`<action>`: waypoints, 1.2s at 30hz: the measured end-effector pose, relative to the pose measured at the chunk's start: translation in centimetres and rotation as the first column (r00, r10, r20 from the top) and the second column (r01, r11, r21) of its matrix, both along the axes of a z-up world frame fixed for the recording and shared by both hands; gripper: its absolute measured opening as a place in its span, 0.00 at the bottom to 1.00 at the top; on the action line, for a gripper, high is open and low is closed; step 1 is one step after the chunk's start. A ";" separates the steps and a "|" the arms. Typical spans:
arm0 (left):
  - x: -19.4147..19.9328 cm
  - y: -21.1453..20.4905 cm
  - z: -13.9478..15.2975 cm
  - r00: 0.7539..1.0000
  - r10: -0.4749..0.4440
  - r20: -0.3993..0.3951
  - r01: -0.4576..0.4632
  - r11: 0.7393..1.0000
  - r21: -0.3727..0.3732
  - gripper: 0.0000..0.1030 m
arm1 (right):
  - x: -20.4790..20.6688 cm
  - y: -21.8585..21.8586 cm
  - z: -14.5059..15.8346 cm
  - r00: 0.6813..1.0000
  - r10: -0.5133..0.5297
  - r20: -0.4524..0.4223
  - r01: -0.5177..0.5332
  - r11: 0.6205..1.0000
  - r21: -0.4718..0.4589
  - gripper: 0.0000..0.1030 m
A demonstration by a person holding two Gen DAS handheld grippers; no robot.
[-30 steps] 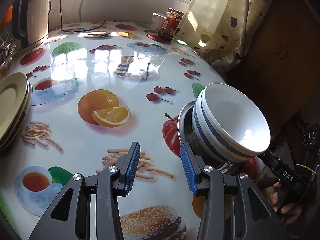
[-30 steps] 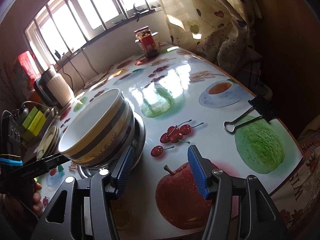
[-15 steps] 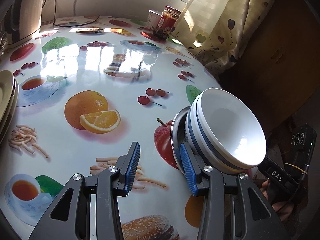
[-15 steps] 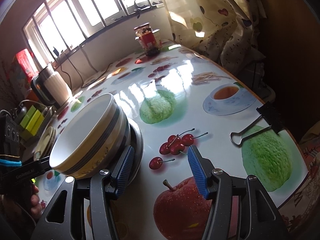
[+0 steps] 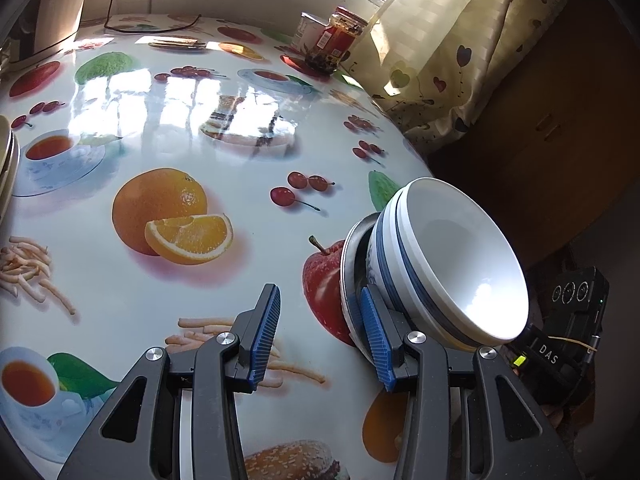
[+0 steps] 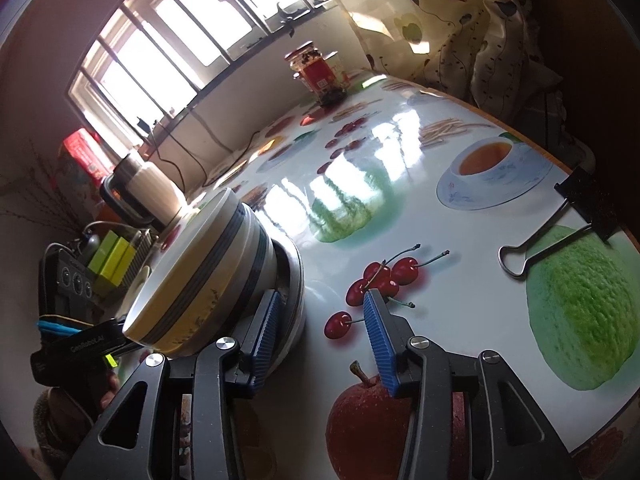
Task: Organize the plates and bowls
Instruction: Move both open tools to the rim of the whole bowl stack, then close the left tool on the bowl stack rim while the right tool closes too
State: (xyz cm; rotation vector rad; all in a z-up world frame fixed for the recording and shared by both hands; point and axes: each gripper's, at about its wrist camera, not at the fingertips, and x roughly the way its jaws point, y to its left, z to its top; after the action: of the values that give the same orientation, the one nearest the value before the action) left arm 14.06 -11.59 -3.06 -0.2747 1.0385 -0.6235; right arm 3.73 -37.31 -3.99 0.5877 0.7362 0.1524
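Glossy white tablecloth printed with fruit, teacups and fries (image 5: 168,280) covers the table and mirrors the barred window (image 6: 180,40). Red-labelled glass jar (image 5: 334,40) stands at the far edge, beside a cream curtain with heart prints (image 5: 440,40). Cream electric kettle (image 6: 148,188) sits at the far left corner; black binder clip (image 6: 560,224) is clipped on the right table edge. Cream plates (image 5: 6,168) just show at the left border.

Stack of white blue-banded ceramic bowls (image 5: 452,264) is tilted, nested in a shallow steel dish (image 5: 352,264), over the printed apple near the front edge.

Left gripper (image 5: 318,336): jaws partly open, nothing between them; right finger touches the dish rim from outside.

Right gripper (image 6: 320,338): jaws have just been closing, still apart, nothing between them; left finger against the dish.
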 end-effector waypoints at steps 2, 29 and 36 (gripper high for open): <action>0.0 0.0 0.0 1.000 -0.003 0.002 0.003 1.000 -0.001 0.42 | 0.0 -0.2 -0.1 1.000 0.019 0.008 -0.019 0.999 0.037 0.33; 0.1 0.0 0.0 1.000 -0.010 0.010 0.010 1.000 -0.029 0.36 | 0.7 -2.2 -1.7 0.995 0.097 0.015 -0.098 0.969 0.228 0.33; 0.1 -0.1 0.1 1.000 -0.022 0.009 0.022 0.998 -0.053 0.24 | 0.5 -2.1 -1.6 0.995 0.095 0.024 -0.098 0.961 0.260 0.20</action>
State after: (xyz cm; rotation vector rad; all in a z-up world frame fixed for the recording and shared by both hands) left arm 14.17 -11.69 -2.93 -0.3074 1.0191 -0.6723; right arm 4.26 -39.43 -5.61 0.8013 0.7396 0.3467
